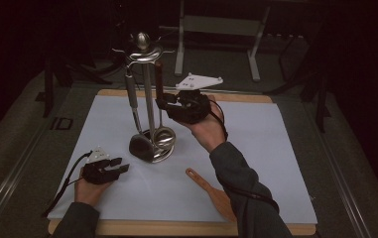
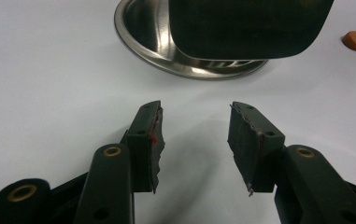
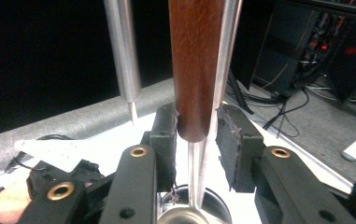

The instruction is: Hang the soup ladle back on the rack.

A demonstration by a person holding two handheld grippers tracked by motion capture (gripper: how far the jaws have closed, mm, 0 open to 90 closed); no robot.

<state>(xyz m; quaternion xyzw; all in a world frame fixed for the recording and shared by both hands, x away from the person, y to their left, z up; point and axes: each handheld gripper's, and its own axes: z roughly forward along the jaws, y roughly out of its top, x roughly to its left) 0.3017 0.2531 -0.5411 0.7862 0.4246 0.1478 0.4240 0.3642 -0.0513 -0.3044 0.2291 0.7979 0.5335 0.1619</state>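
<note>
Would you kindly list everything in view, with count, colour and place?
utensil stand: one, silver metal, upright at mid-mat on a round base.
brown-handled utensil: one, brown handle, hanging from the stand between the right gripper's fingers.
silver-handled utensil: one, silver, hanging at the stand's left.
wooden spatula: one, light brown, flat on the mat near the right forearm.
white mat: one, white, on the board.
wooden board: one, light wood, under the mat.
left gripper: one, black, open, low over the mat left of the stand.
right gripper: one, black, open around the brown handle.
</note>
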